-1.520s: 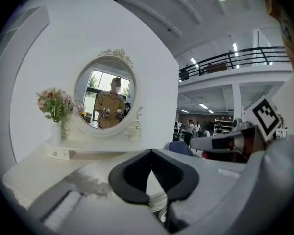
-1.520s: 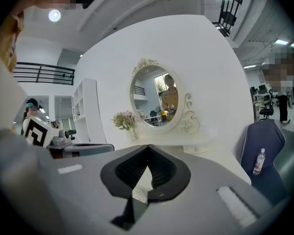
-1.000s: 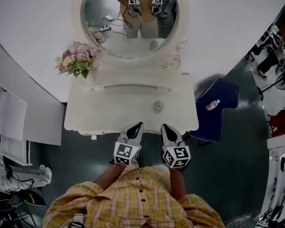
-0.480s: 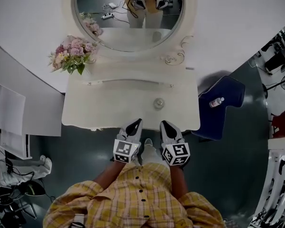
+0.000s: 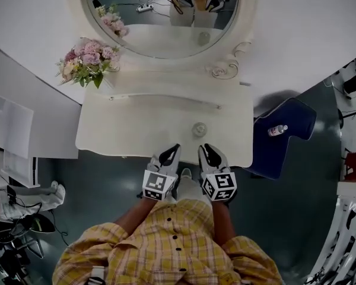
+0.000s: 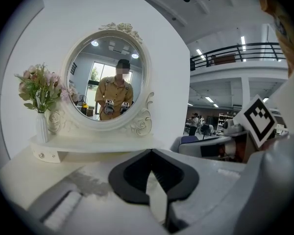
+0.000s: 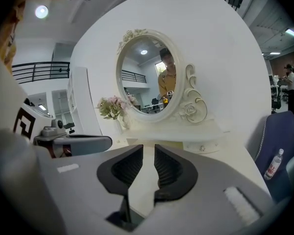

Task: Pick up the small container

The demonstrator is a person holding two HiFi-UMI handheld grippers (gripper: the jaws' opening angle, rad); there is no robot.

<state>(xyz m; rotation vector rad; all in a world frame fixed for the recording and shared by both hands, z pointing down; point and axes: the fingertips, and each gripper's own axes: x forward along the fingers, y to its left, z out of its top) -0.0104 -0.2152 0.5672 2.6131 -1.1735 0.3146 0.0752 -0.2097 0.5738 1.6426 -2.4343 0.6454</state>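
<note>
The small container point(image 5: 199, 129), a round pale jar with a lid, stands on the white dressing table point(image 5: 124, 135) near its front right. My right gripper point(image 5: 203, 148) hovers over the table's front edge just short of the jar; its jaws point(image 7: 148, 148) are opening, a narrow gap shows and nothing is between them. My left gripper point(image 5: 174, 148) sits beside it to the left, and its black pads point(image 6: 151, 152) meet at the tip with nothing held. The jar does not show in either gripper view.
An oval mirror point(image 5: 160, 16) rises behind the table and reflects the person and both grippers. A vase of pink flowers point(image 5: 83, 64) stands at the back left on a raised shelf. A dark blue chair point(image 5: 291, 123) with a small bottle point(image 5: 277, 130) stands to the right.
Both grippers have moved forward over the table's front edge, closer to the jar. The right jaws have parted a little.
</note>
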